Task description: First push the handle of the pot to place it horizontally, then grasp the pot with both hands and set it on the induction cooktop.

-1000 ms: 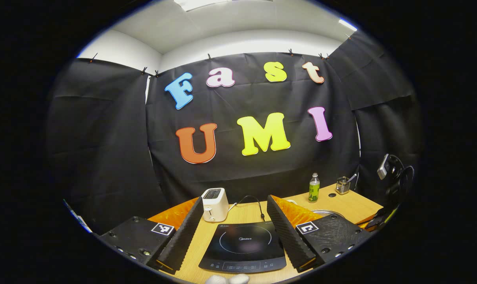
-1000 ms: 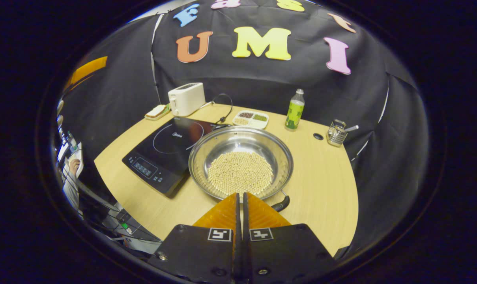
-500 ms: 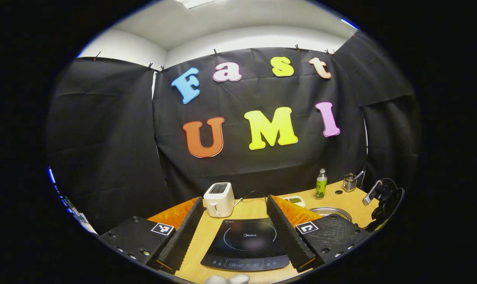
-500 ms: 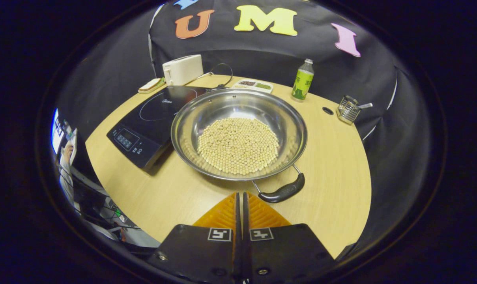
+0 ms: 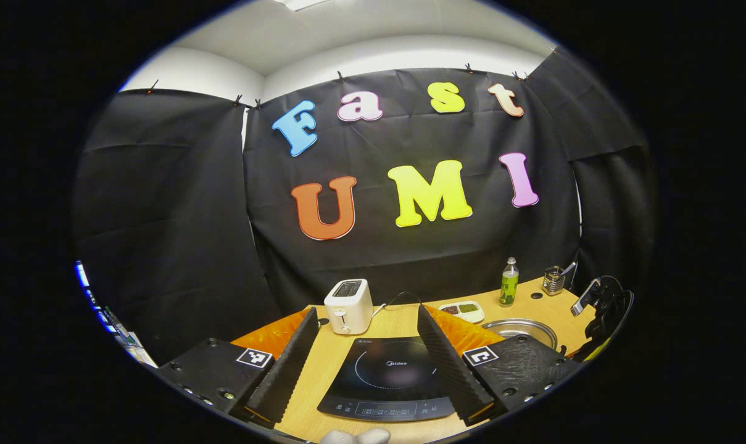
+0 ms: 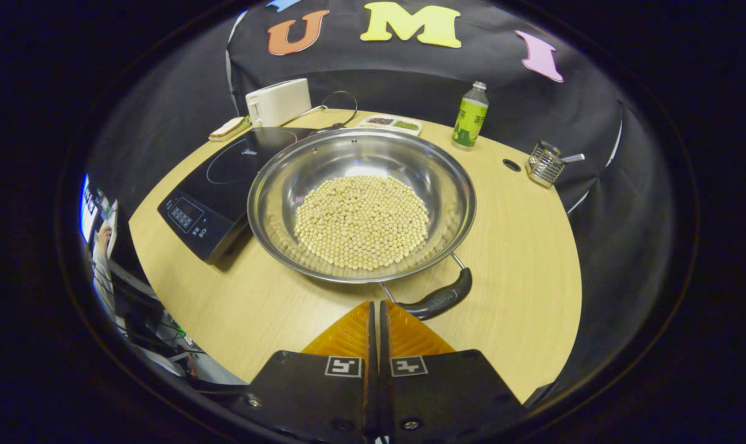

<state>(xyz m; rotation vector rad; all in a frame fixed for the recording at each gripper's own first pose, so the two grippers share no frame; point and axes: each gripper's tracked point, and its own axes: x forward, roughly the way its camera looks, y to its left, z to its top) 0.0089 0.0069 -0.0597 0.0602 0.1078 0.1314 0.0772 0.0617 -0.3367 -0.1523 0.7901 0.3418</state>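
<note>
pot [image 6: 361,203] of thin steel, loaded with beans [image 6: 361,221] so likely heavy and slippery, sits mid-table beside the induction cooktop [image 6: 224,185] — best held at its handle [image 6: 437,300] and far rim, right gripper [image 6: 376,308] clenched empty, left gripper [image 5: 368,351] spread wide.

Light wooden table [image 6: 521,259], rounded front edge. Sitting on it: induction cooktop [image 6: 224,185] at left, steel pot [image 6: 360,203] of pale beans just beside it, white toaster [image 6: 278,102] and divided snack tray [image 6: 390,122] at back, green bottle [image 6: 469,117], wire utensil holder [image 6: 544,164] far right.
</note>
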